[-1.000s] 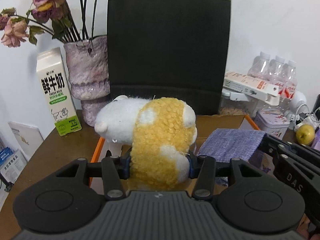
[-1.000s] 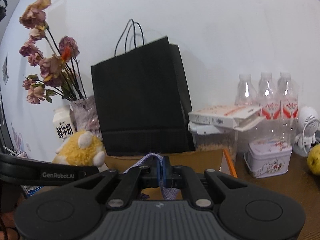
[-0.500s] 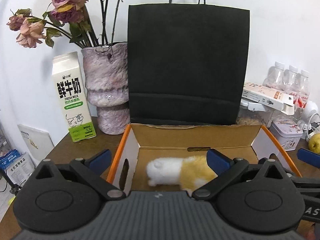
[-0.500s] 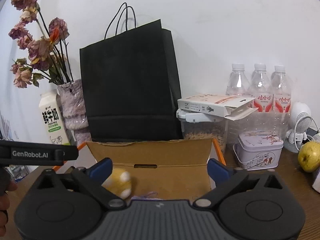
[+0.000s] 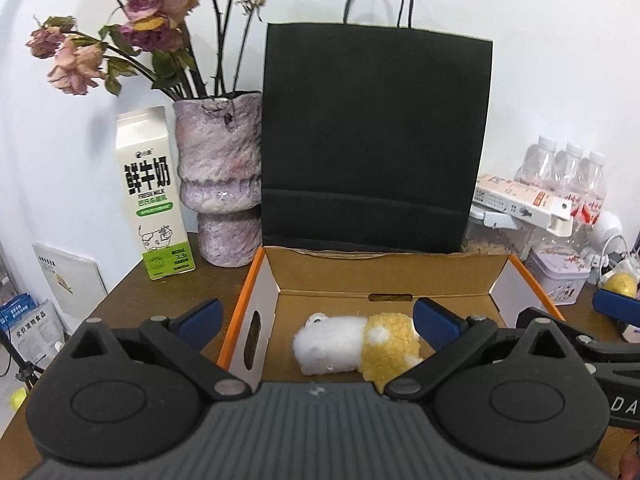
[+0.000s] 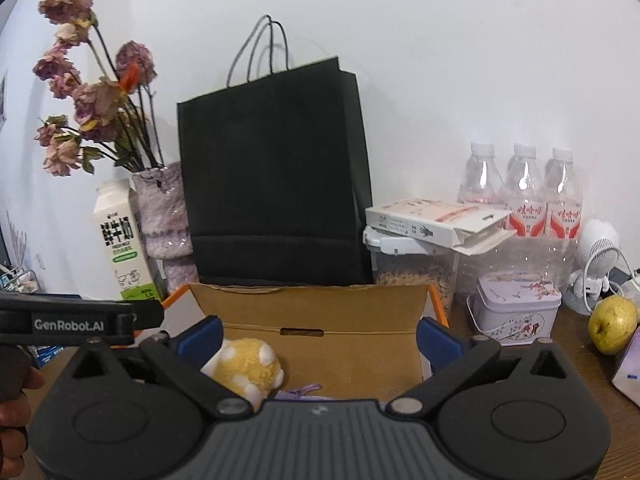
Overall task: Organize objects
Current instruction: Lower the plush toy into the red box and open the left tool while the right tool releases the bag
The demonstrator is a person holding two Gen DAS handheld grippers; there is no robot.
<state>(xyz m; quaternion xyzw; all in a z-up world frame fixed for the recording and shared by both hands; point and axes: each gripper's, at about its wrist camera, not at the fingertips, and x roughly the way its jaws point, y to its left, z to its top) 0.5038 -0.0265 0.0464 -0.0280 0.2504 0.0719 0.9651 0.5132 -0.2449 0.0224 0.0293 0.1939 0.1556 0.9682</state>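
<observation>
You had both grippers hanging over the cardboard box, so the step in hand looked like backing clear of it, and the way to do that well was to lift straight up and keep the tips off the box walls. Your left gripper had its fingers spread wide with nothing between them; the plush toy lay on its side on the box floor, below and between the blue pads, at about 5 o'clock from the midpoint and touching neither. Your right gripper was likewise spread and empty. In its view the toy sat at about 8 o'clock, just beside the left pad, and a bit of purple cloth showed at 6 o'clock, low in the box. The pear at 3 o'clock looked a likely next pick.
</observation>
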